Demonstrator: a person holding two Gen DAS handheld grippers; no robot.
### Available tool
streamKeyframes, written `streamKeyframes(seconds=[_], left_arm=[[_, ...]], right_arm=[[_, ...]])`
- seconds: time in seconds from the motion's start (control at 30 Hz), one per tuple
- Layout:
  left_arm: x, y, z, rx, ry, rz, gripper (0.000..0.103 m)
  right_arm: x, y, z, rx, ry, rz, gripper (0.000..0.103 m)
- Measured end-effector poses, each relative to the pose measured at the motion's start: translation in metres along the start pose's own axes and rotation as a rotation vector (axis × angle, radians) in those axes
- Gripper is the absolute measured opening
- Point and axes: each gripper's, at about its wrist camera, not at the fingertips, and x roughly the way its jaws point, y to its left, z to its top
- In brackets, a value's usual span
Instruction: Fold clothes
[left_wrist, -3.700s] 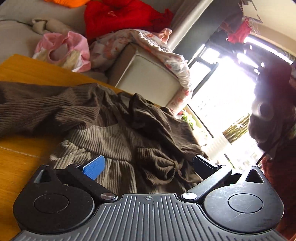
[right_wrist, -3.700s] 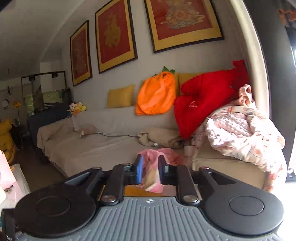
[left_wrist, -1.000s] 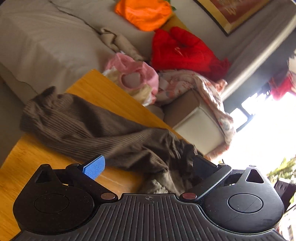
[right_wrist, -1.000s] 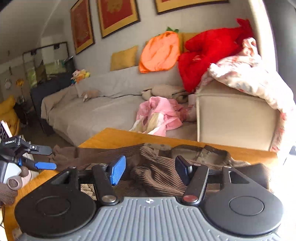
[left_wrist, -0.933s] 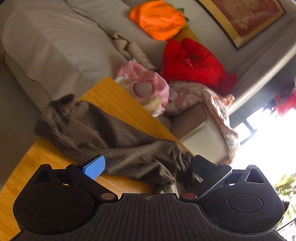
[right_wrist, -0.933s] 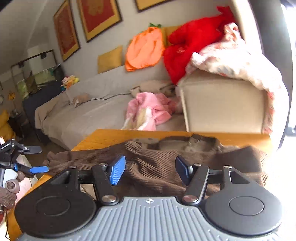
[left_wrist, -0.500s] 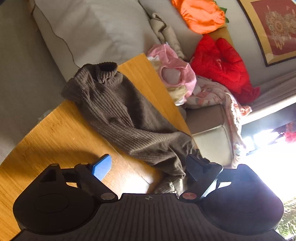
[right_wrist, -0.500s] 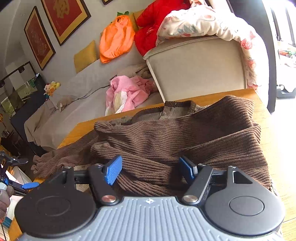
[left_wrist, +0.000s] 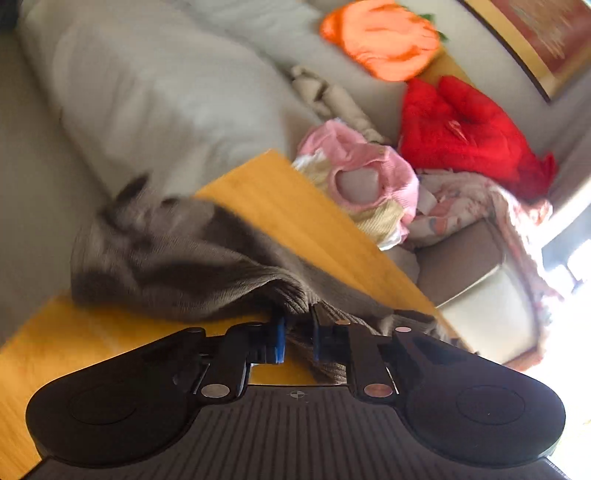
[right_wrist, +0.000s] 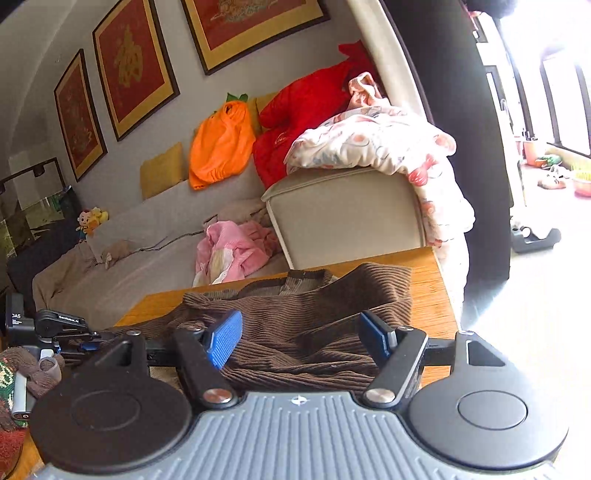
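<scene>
Left wrist: left gripper (left_wrist: 295, 341) pinches brown sweater (left_wrist: 177, 273); right gripper (right_wrist: 301, 338) fingers spread above it, sofa (right_wrist: 343, 218) beyond.

Ahead of you, past the wooden worktop (right_wrist: 436, 291), stands a beige sofa (right_wrist: 155, 236) with a pink garment (right_wrist: 229, 251), orange cushion (right_wrist: 221, 147), red jacket (right_wrist: 295, 118), floral blanket (right_wrist: 388, 144) and 3 framed pictures (right_wrist: 136, 62) above.

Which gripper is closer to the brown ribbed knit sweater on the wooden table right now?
Left. The left gripper is shut on a fold of the brown ribbed knit sweater. The right gripper is open just above the sweater's body, fingers either side, not gripping it.
</scene>
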Motion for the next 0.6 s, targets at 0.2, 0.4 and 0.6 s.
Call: streamKeyframes(seconds=[0.2, 0.4, 0.6], left_arm=[[-0.012, -0.090, 0.004, 0.326, -0.144, -0.060, 0.009], [-0.026, -0.182, -0.066, 0.748, -0.166, -0.259, 0.012], [-0.014, -0.192, -0.134, 0.863, 0.082, -0.427, 0.053]], right_arm=[[-0.024, -0.018, 0.005, 0.033, -0.063, -0.046, 0.070], [-0.029, -0.025, 0.011, 0.050, -0.095, -0.066, 0.070], [-0.013, -0.005, 0.015, -0.021, -0.065, -0.048, 0.073]])
